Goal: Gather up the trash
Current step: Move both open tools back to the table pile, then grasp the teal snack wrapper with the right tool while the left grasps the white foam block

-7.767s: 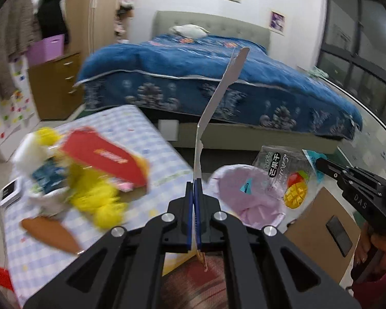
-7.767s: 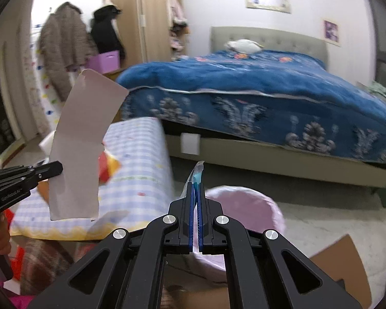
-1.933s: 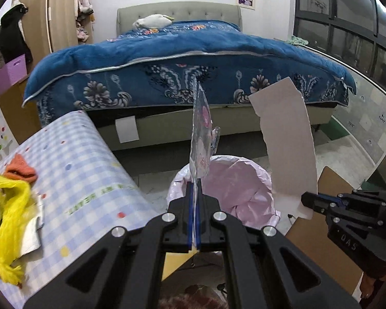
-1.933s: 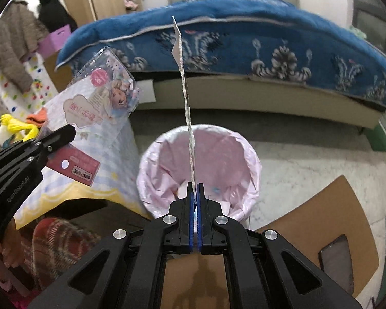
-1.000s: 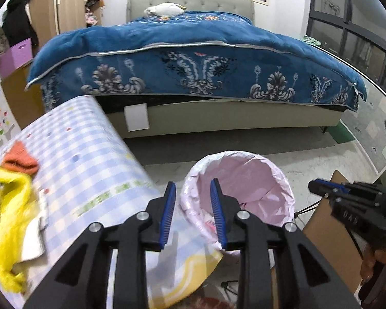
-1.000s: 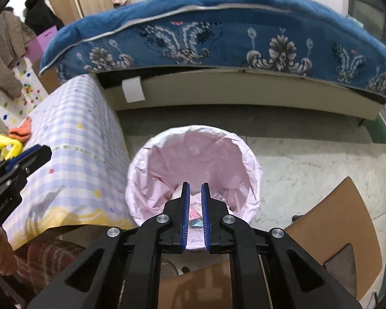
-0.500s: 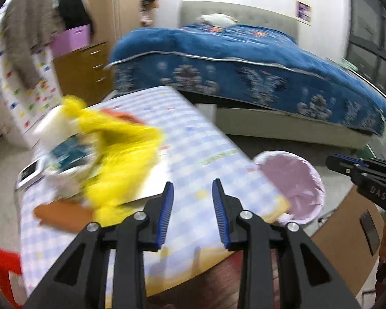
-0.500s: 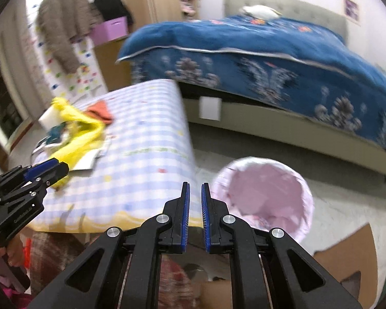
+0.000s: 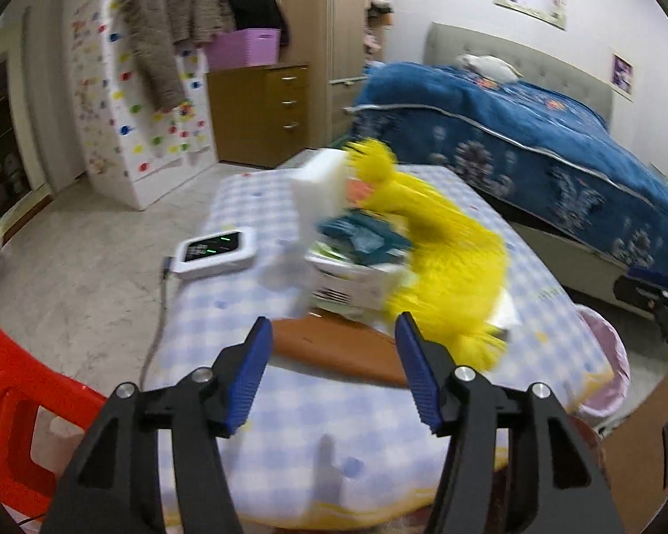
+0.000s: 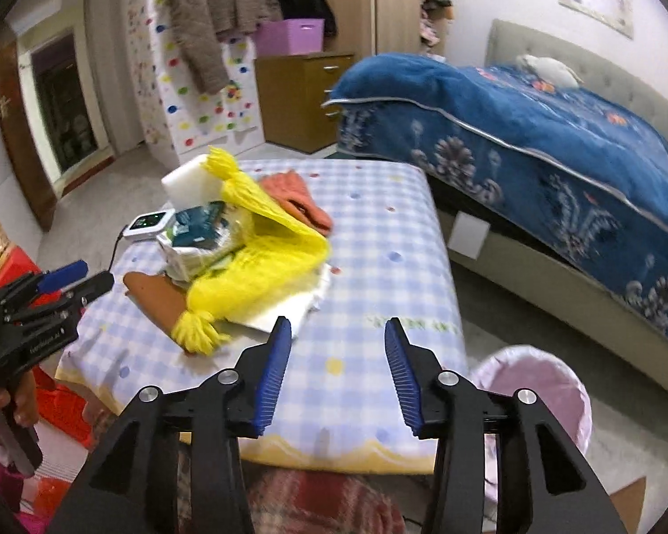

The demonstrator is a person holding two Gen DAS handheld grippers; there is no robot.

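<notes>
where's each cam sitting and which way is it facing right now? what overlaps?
Left wrist: on the left gripper, angled down at the table's yellow scarf pile; its opening jaws are empty; the right gripper's tip shows at the right edge.
Right wrist: on the right gripper, angled down over the table's near edge and the pink-lined bin; jaws opening, empty; the left gripper and hand show at left.
Shared: table, scarf, bin, bed.

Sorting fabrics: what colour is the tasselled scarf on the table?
Bright yellow scarf, clearest in the right wrist view.
</notes>
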